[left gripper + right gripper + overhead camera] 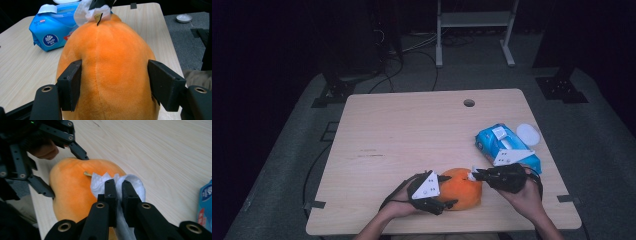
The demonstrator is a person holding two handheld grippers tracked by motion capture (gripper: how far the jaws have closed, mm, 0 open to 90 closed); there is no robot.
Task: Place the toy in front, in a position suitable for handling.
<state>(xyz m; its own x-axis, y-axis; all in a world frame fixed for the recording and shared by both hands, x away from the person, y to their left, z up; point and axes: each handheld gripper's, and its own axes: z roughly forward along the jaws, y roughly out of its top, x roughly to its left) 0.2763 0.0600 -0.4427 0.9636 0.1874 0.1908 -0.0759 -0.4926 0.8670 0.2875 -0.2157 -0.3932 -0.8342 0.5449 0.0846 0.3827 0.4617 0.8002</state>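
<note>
At the table's near edge, about 6 o'clock, the left gripper [447, 191] clamps its jaws against both flanks of the orange plush toy [462, 188]. At the toy's 2 o'clock end, the right gripper [476, 174] has its jaws pinched tight on a white wipe [130, 182] pressed against the plush. Farther off at 2 o'clock lies the blue wet-wipe pack [504, 145].

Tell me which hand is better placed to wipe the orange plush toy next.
Right, most likely. The right gripper is shut on the white wipe, which already lies against the orange plush toy. The left gripper clamps the toy's sides, steadying it on the table.
</note>
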